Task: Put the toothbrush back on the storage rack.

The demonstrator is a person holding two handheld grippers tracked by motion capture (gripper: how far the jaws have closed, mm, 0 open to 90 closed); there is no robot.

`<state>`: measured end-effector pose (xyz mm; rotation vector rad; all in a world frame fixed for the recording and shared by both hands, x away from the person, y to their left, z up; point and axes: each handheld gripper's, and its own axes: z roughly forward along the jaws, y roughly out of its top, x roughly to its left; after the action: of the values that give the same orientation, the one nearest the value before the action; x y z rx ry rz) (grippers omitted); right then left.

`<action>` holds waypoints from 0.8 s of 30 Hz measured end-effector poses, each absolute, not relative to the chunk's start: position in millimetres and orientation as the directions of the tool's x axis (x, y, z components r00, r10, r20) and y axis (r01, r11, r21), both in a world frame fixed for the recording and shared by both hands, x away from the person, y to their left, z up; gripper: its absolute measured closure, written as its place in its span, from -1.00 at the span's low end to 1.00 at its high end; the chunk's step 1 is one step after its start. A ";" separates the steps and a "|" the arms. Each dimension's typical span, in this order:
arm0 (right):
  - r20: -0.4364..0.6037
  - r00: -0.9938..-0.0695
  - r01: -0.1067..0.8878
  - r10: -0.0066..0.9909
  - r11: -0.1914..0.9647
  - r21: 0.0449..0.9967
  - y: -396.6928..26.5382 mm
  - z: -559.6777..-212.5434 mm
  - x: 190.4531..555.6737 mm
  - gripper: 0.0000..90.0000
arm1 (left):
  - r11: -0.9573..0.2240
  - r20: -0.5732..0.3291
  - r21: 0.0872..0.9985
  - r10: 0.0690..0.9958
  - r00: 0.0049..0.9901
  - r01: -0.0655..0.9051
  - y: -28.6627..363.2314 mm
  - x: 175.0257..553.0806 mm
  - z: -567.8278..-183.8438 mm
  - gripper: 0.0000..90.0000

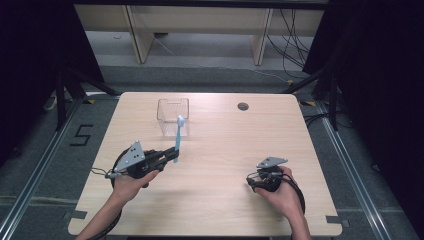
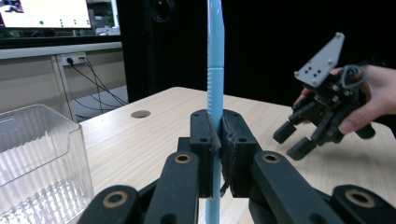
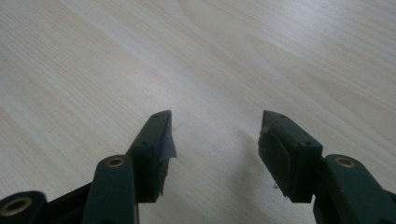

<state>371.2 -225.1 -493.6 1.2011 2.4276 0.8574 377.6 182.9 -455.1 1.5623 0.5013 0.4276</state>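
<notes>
Pale wooden table (image 1: 215,150), dark room around it. The left gripper (image 1: 170,156) angles toward the far side, clamped on one light-blue plastic toothbrush (image 1: 178,139) held upright just before one clear ribbed plastic box (image 1: 173,116). The right gripper (image 3: 215,140) hovers low, jaws parted, holding nothing.

A black number "5" is marked on the grey floor (image 1: 81,135) to the left of the table (image 1: 215,195); nothing else is readable.
</notes>
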 end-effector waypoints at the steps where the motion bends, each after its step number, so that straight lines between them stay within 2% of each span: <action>1: -0.004 -0.605 0.617 0.796 0.472 0.630 -225.1 -493.6 371.3 0.00 | -0.014 -0.041 0.998 0.563 0.826 0.059 184.1 378.4 -455.1 0.85; 24: -0.015 -0.605 0.606 0.796 0.473 0.640 -224.2 -494.7 371.7 0.00 | 0.049 -0.083 0.997 0.612 0.786 0.067 198.6 397.2 -449.7 0.85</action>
<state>371.7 -224.2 -494.7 1.1888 2.4136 0.8633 397.2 198.6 -449.7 1.4825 0.5789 0.4529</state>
